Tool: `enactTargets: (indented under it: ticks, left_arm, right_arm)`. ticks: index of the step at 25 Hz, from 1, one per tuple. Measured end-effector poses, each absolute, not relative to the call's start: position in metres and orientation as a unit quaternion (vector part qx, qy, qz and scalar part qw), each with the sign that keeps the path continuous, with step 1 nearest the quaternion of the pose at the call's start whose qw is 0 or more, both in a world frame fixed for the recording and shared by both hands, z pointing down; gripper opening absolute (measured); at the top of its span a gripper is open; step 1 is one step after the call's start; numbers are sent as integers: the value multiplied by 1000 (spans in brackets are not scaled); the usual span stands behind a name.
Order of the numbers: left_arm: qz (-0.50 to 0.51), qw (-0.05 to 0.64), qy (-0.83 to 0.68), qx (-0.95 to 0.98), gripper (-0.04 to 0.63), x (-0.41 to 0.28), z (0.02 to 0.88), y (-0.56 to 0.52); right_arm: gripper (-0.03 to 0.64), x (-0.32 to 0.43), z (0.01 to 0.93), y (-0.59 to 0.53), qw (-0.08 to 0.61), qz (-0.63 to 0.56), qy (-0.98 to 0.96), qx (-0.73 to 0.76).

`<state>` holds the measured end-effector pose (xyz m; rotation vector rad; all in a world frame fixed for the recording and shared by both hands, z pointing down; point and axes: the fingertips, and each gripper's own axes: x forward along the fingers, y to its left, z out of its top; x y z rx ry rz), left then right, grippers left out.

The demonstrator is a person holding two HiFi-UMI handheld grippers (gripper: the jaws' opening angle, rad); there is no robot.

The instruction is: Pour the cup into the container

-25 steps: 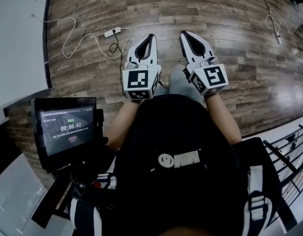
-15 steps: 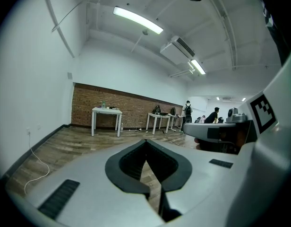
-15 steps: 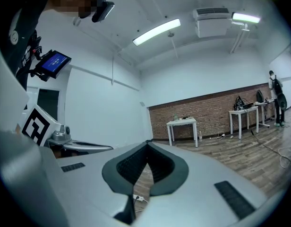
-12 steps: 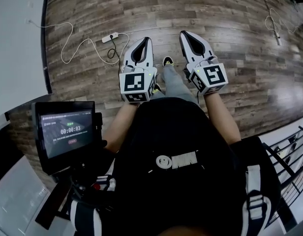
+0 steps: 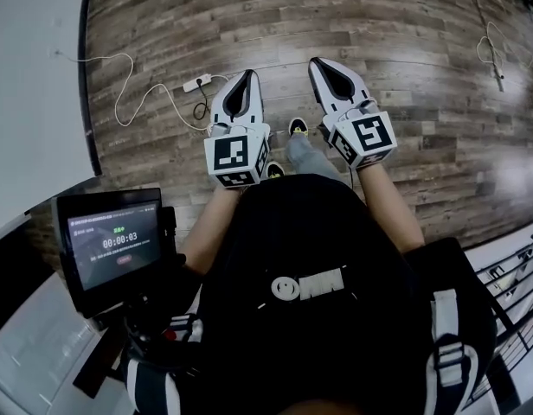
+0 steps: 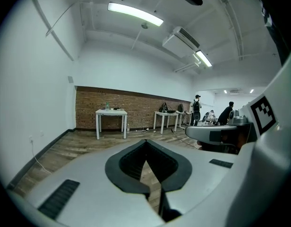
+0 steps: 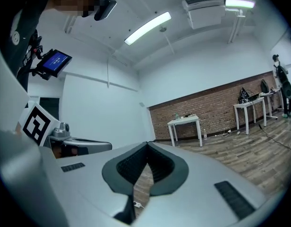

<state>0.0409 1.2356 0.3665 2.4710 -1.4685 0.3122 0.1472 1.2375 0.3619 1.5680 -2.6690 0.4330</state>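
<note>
Grippers held side by side above a plank floor (image 5: 379, 24), seen from the head view. Left gripper (image 5: 247, 78): jaws fully together with tips meeting. Only a leaf-shaped gap remains behind the tips, the floor shows through it, and nothing is held. Right gripper (image 5: 317, 64): jaws likewise closed tip to tip and empty. Each gripper carries a marker cube (image 5: 234, 156) at its rear, just ahead of the person's forearms. A corded white power strip (image 5: 200, 57) lies on the floor beside the left jaws, on their outer side and well below them. A shoe (image 5: 298, 127) shows between the two pairs of jaws and beneath them. A lit screen (image 5: 111, 242) sits well behind the left jaws, at the person's side. In the left gripper view, a white worktop (image 6: 111, 112) stands far ahead of the left jaws, against a brick wall (image 6: 136, 105). The items on it are too small to identify. More worktops and two standing people (image 6: 196, 109) lie to the right of those jaws. The right gripper view shows a similar worktop far beyond its jaws, right of their line. Cup and container: no view shows where they are.
</note>
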Motion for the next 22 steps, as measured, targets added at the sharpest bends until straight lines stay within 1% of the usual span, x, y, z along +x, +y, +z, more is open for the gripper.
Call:
enactTargets:
  ticks: [9, 19, 22]
  left_arm:
    - [128, 118, -503, 846, 0, 74, 364, 1207]
    - [119, 117, -497, 851, 0, 81, 356, 1163]
    - [117, 118, -496, 852, 0, 77, 355, 1135]
  right_arm:
    - [3, 175, 354, 1200, -9, 140, -857, 497]
    - [3, 175, 353, 1159, -1, 140, -857, 495]
    - [3, 170, 351, 1130, 1, 140, -855, 499]
